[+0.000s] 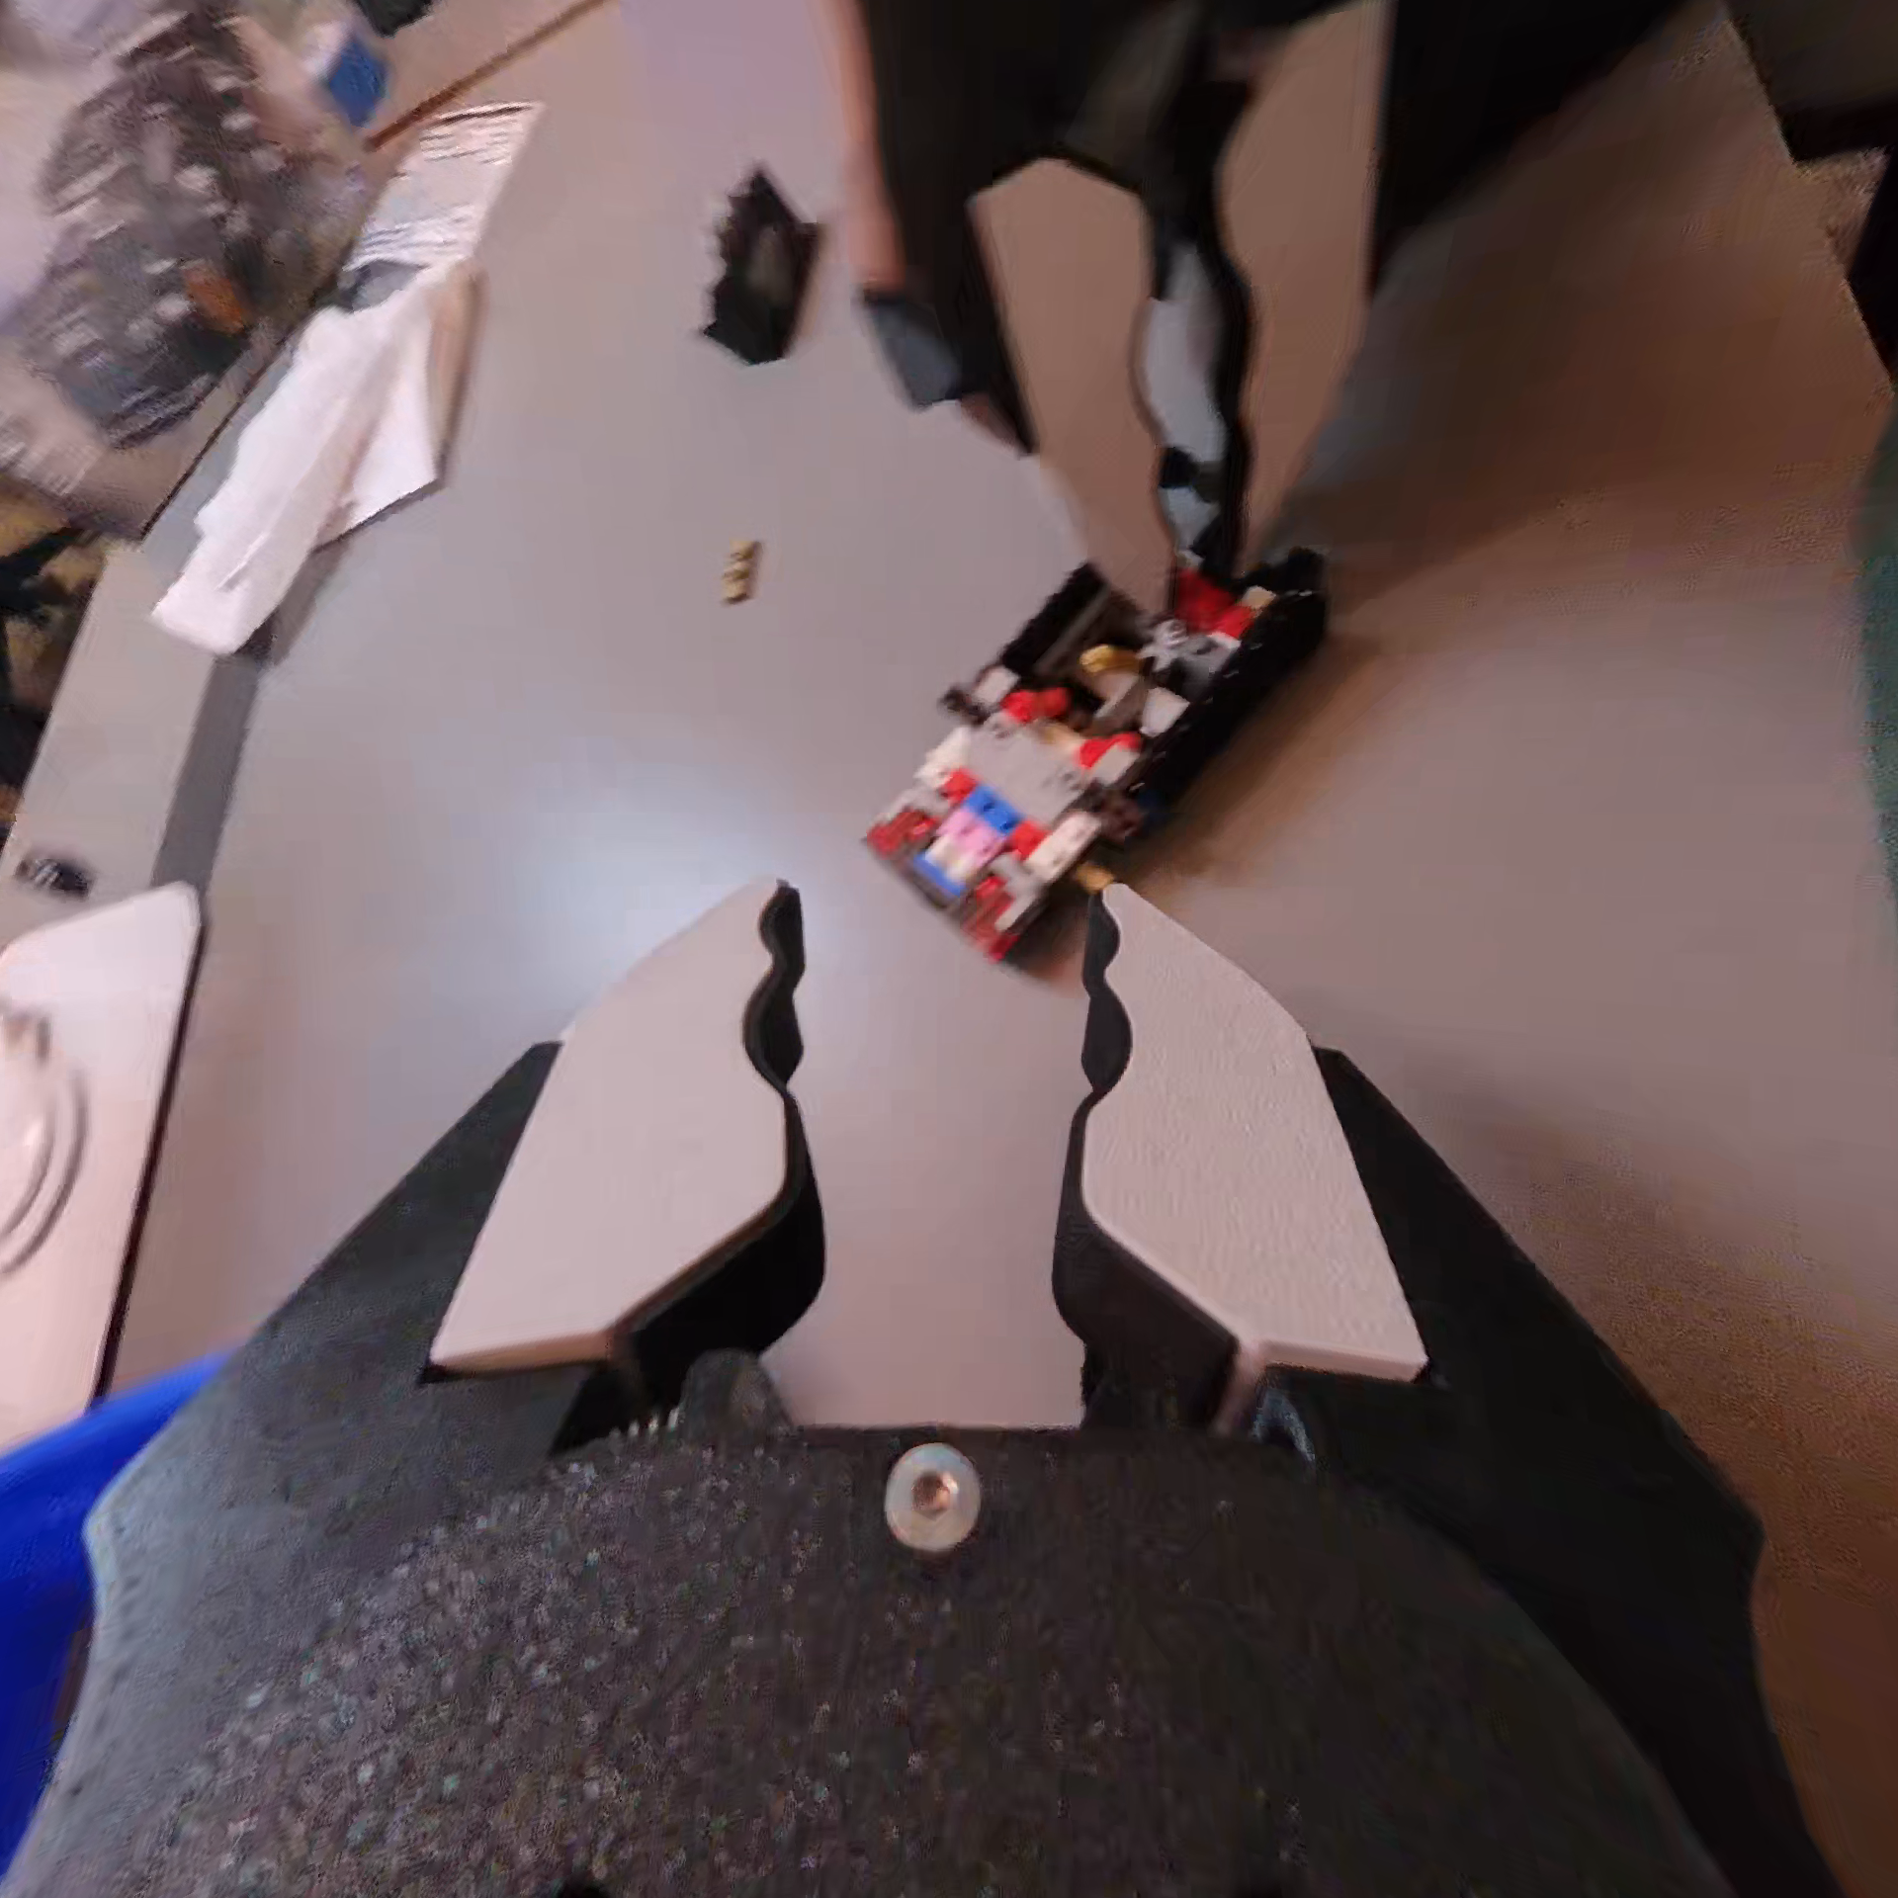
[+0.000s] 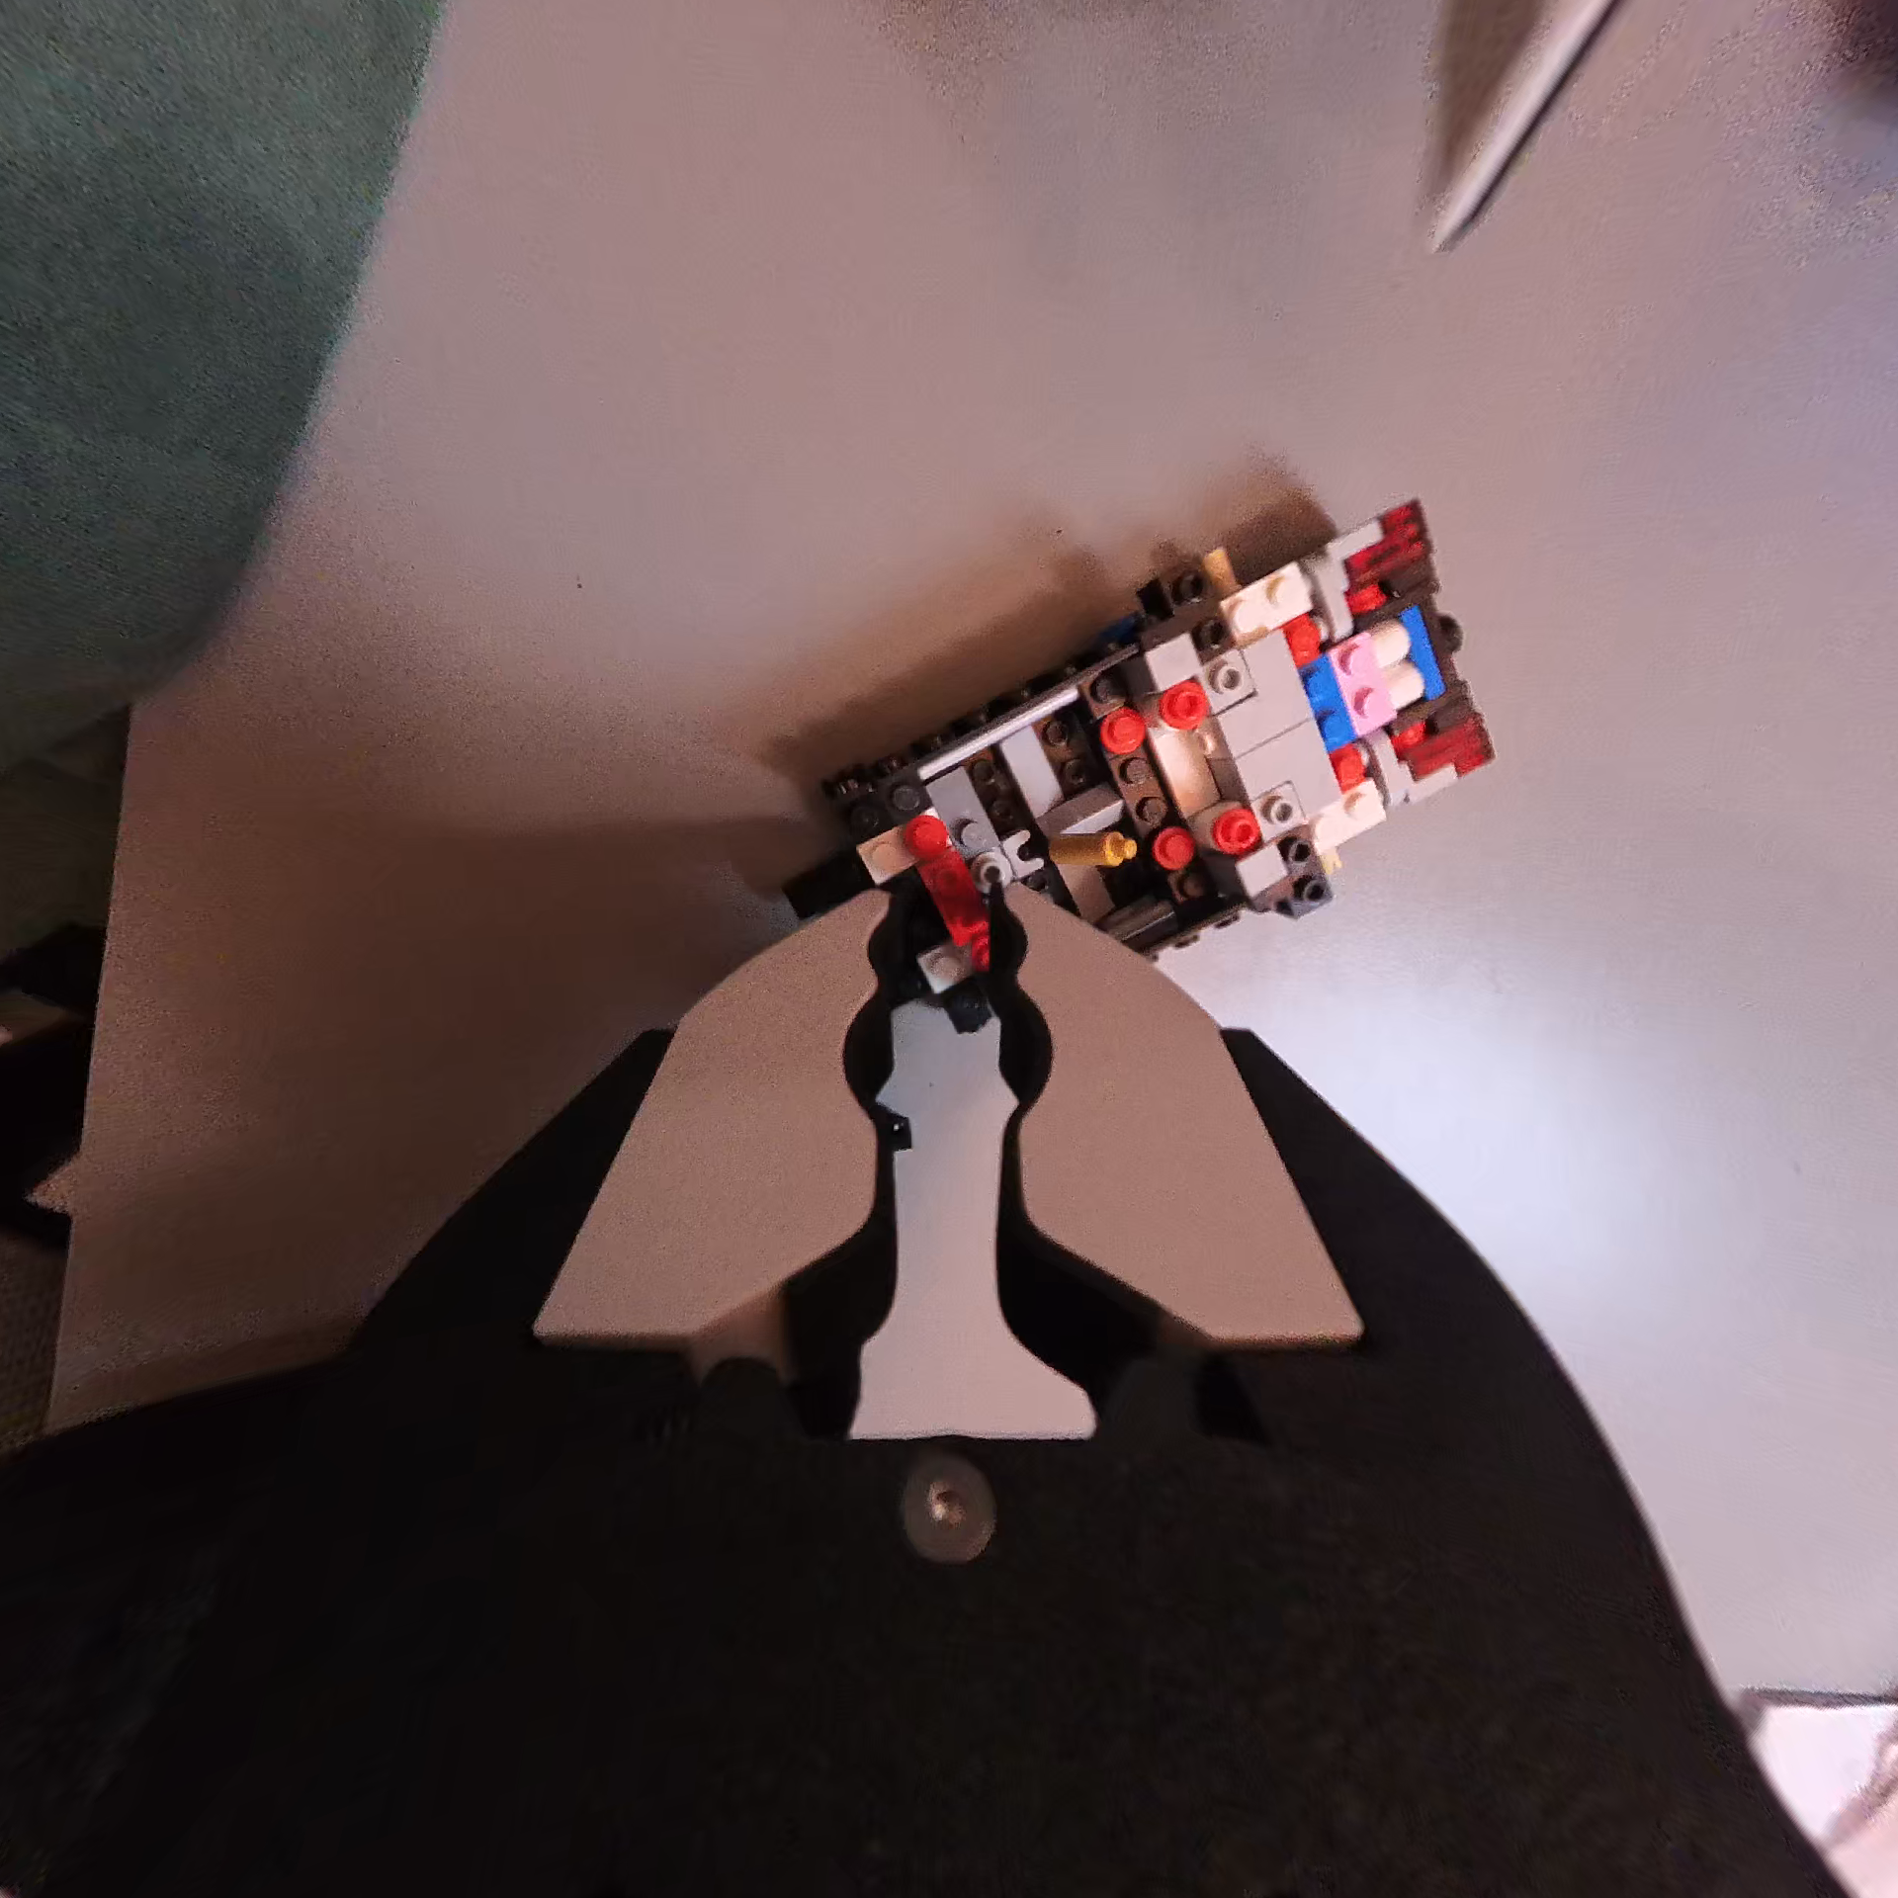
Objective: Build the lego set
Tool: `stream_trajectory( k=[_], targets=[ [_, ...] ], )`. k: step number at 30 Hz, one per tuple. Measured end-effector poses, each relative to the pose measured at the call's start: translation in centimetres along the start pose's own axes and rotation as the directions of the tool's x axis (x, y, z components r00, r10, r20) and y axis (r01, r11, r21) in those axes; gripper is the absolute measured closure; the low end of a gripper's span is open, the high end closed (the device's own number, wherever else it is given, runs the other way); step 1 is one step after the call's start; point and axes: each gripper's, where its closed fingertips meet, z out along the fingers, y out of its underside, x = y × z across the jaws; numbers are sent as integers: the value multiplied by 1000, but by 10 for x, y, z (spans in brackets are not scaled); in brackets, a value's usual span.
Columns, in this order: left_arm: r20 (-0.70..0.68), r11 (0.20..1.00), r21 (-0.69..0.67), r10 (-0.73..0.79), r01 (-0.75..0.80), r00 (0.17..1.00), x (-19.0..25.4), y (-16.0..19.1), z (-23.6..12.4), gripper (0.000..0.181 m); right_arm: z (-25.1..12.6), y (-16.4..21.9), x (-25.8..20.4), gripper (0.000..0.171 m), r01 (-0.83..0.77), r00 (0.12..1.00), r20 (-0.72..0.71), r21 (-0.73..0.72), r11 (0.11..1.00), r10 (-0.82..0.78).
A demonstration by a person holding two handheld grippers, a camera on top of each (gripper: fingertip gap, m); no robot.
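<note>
here the right gripper [image 2: 950, 904], grey-padded fingers on a black body, is pinched nearly closed around a small translucent red lego plate [image 2: 950, 904] at the near end of the half-built model [image 2: 1161, 750], a blocky car-like build of black, grey, white and red bricks with blue and pink pieces at its far end and a small gold peg in the middle. the plate looks seated on or pressed into the studs, so the step in hand seems to be fixing this piece at the model's end. the left gripper [image 1: 940, 924], same grey pads and black frame, stands wide open with nothing between its fingers, hovering just short of the model's other end. next, i judge, it should steady the model while the right pushes down squarely, then lets go without dragging the plate loose. the model sits on a smooth pale grey tabletop [image 1: 534, 739] with a soft glare patch. farther off lie a tiny tan brick [image 1: 742, 570], a white cloth [image 1: 329, 431], a dark cable port [image 1: 762, 272] and blurred clutter beyond the table's edge.
</note>
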Motion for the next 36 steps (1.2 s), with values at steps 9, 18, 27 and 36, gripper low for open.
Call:
stream_trajectory(
  k=[9, 18, 27, 36],
  targets=[
    [-71, 951, 71, 307, -302, 949, 57, -32, 49, 147, 2, -2, 2, 163, 168, 963, -197, -94, 981, -184],
    [-91, 915, -57, 394, -400, 914, 60, -13, 67, 157, -1, -5, 11, 164, 296, 715, -636, -101, 950, -291],
    [-77, 941, -27, 336, -338, 939, 54, -17, 62, 150, -18, -9, 9, 163, 211, 732, -679, 156, 965, -51],
    [-47, 961, 212, 191, -177, 980, 54, -60, 39, 154, -44, -36, 8, 164, -40, 807, -480, 535, 844, 342]
  ],
)
